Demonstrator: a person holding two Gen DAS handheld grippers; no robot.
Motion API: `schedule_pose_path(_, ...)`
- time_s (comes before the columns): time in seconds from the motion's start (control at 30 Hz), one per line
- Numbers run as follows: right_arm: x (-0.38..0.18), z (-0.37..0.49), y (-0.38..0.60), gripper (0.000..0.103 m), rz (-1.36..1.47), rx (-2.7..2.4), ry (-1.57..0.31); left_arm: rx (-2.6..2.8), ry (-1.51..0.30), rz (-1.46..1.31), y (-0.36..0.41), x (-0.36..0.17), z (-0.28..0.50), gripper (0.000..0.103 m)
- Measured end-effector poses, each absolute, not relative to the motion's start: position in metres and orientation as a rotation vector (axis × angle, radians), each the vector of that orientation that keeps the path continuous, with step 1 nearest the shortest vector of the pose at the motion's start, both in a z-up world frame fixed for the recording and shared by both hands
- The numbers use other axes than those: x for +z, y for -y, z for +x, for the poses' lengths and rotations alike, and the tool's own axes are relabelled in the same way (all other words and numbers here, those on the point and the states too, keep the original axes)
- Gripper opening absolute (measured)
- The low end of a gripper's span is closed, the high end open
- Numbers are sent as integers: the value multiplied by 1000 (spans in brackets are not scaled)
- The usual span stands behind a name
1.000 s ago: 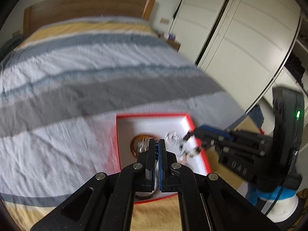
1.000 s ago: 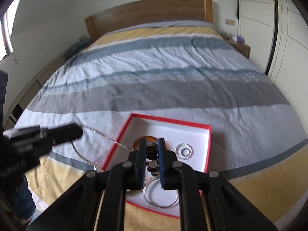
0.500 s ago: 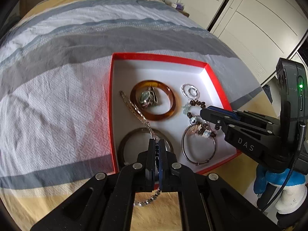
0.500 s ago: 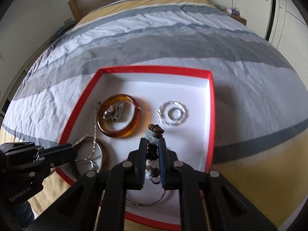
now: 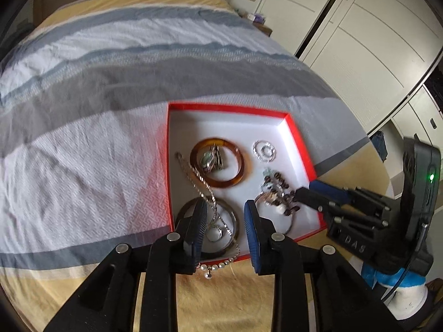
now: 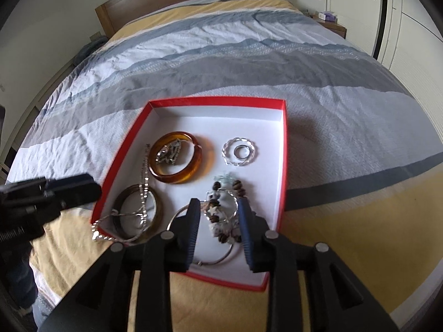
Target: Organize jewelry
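We have both grippers over the red box on the bed. Left gripper has just spread apart above the silver chain at seven o'clock; right gripper likewise, jaws clear of the beaded bracelet at five o'clock.

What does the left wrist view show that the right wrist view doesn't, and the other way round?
Only the left wrist view: the pearl end of the chain necklace hanging over the red box rim, and the open right hand-held gripper from the side. Only the right: the wooden headboard, and beaded bracelet between open jaws. Both share the amber bangle, twisted ring and dark bangle.
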State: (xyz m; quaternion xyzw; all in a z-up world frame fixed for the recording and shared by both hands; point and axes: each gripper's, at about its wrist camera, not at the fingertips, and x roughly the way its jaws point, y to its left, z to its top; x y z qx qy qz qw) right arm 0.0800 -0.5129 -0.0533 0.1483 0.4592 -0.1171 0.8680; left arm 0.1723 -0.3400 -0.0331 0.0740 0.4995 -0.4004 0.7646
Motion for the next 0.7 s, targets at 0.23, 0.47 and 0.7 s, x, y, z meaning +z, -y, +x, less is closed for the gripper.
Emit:
schedule_pose_path(0.23,-24,62,499,28,302,-232,-916,-840,-1023,139,318,-2,161,32)
schedule_pose_path(0.47,3,39,473,28,288,-218,-876,-748,-931,135,274,21,131,37)
schedule_pose_path(0.7,22,9,430,36,255,-187,-844,-629,-853,135,217,38,95,60)
